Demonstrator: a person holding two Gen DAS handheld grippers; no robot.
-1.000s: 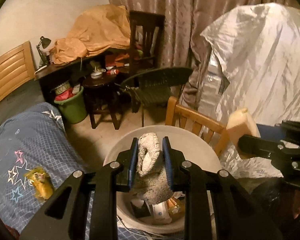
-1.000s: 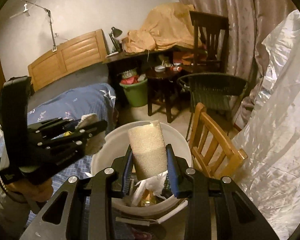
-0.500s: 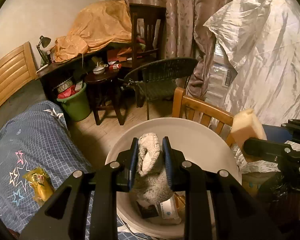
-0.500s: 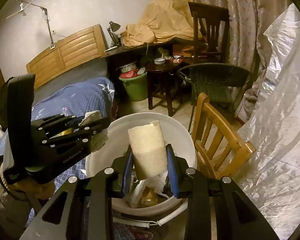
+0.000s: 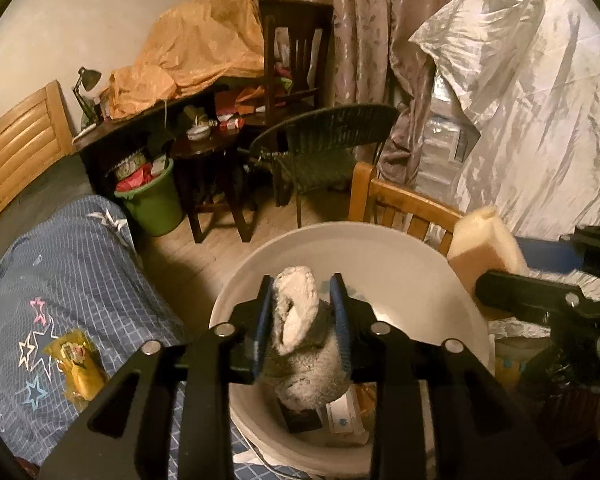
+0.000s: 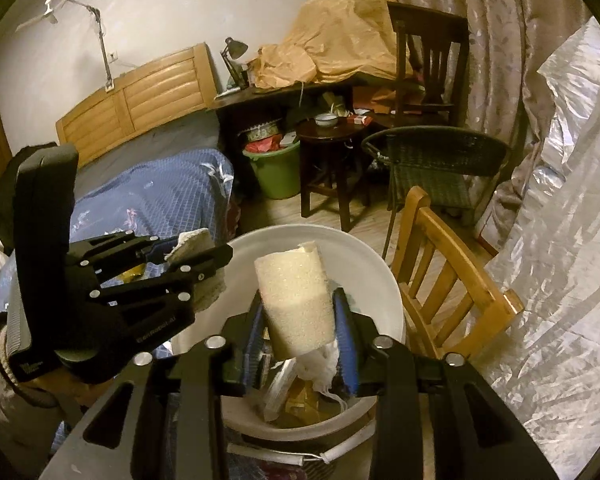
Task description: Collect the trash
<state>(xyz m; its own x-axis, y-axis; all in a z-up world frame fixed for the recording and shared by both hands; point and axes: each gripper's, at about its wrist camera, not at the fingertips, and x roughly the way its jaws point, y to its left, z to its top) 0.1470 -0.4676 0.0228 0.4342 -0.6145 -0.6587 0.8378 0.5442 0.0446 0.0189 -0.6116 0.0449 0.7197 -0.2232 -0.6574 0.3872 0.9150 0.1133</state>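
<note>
Over a white bucket (image 5: 396, 276) my left gripper (image 5: 301, 280) holds a grey-white sock (image 5: 296, 316). Its jaws are opening, and the sock still hangs between the pads. My right gripper (image 6: 298, 297) hangs over the same bucket (image 6: 364, 256) with a pale foam block (image 6: 294, 292) upright between its pads. Those jaws are opening too, and the block stays in place. The block (image 5: 486, 244) also shows at the right of the left wrist view. Paper and wrappers (image 5: 340, 416) lie in the bucket's bottom.
A light wooden chair (image 6: 440, 264) stands against the bucket's right side. A bed with a blue checked cover (image 5: 60, 280) lies to the left, with a yellow wrapper (image 5: 76, 364) on it. Beyond are a green bin (image 5: 152, 200), a dark stool, a wicker chair (image 5: 332, 140) and a silver sheet (image 5: 520, 120).
Both grippers have sunk closer to the bucket, which now fills more of each view. The left jaws stand slightly wider around the sock. Sock and foam block sit as before.
</note>
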